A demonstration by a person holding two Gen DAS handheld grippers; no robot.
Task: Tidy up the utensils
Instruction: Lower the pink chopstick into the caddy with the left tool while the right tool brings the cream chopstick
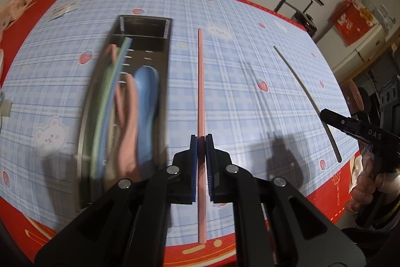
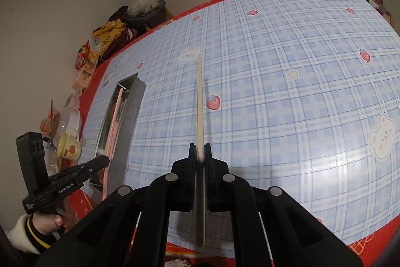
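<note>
The left gripper point(image 1: 201, 139) has its fingers clamped tight on a pink chopstick point(image 1: 200, 81), gripped near its thick end so the long thin part runs straight ahead toward 12 o'clock. The right gripper point(image 2: 200, 149) is closed the same way on a pale chopstick point(image 2: 199, 101), also pointing to 12. Holding each stick in line with the fingers likely lets it be aimed lengthwise into the tray point(image 1: 163, 81), which is long and narrow.

In the left view the tray lies at about 10 o'clock from the left gripper, its long side roughly parallel to the pink stick. It already holds a blue spoon point(image 1: 147, 96), a pink utensil point(image 1: 128, 121) and green pieces point(image 1: 110, 101), blurred; free room seems to remain along its right wall and far end.

The surface point(image 2: 287, 91) is open from 12 to 3 o'clock in the right view, so there is room to swing. The red border point(image 1: 322, 194) at 5 o'clock marks the near edge. Clutter, including a mug point(image 2: 70, 147), crowds the tray's left side.
</note>
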